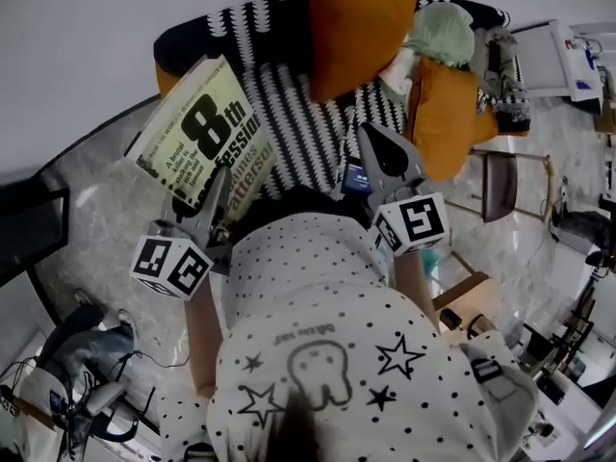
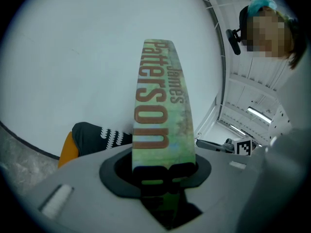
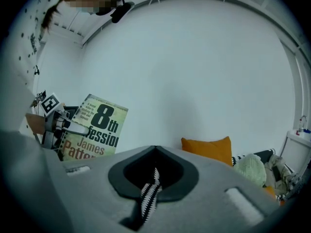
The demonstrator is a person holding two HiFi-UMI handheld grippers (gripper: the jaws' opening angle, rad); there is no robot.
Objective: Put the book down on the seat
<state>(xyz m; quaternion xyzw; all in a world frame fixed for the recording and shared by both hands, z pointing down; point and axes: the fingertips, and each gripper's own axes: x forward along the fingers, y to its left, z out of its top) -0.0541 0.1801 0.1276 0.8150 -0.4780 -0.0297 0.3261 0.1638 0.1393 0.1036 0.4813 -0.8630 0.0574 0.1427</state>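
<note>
The left gripper [image 2: 164, 171] clamps the lower edge of the pale green paperback book [image 1: 204, 133], held upright at 10 o'clock above the black-and-white zigzag fabric seat [image 1: 289, 114]. The right gripper [image 3: 151, 178] is narrowed to a slit and holds nothing.

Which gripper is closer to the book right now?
Left. The left gripper is clamped on the book itself; the right gripper is apart from it, off to the book's right in the head view.
</note>
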